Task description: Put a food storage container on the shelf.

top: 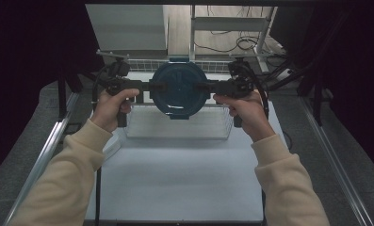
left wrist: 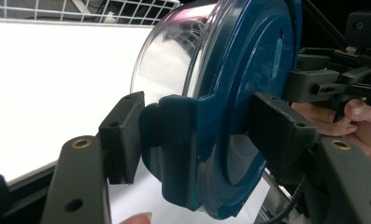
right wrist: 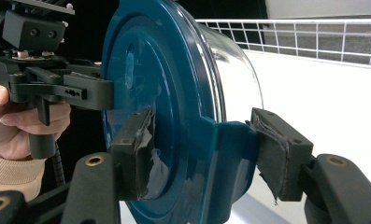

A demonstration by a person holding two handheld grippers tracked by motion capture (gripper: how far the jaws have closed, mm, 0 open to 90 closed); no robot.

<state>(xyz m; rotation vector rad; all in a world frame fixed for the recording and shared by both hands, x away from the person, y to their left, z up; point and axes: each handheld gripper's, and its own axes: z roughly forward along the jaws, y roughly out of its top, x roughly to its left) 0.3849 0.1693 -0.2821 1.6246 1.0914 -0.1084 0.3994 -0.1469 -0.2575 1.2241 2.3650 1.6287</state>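
white worktop (top: 184,179), wide and pale, running from the near edge up to a wire basket (top: 177,123) that sits across its far part, long side facing the person.

held up over that wire basket, between both hands: a round clear container (left wrist: 167,60) with a dark teal lid (top: 180,90), lid facing up toward the high view. clear wall of the container visible below the lid in both gripper views, white worktop showing through it. lid with clip tabs at its rim, one tab (left wrist: 178,144) on each gripped side.

cream sleeves (top: 67,183) coming in from the bottom of the high view, one at each side.

left gripper (left wrist: 197,133) at the left edge of the lid, held level and pointing inward; closed on the lid's clip tab, one black pad against the tab's outer side, the other against the lid's top face. right gripper (right wrist: 204,154) at the opposite edge, likewise level and pointing inward; clamped on the clip tab there, one pad on the lid's top face, the other on the tab's far side, with frayed tape on its pads (right wrist: 146,154).

left hand (top: 110,107) and right hand (top: 243,109) wrapped round the gripper handles, level with each other, container hanging between them clear of the basket.
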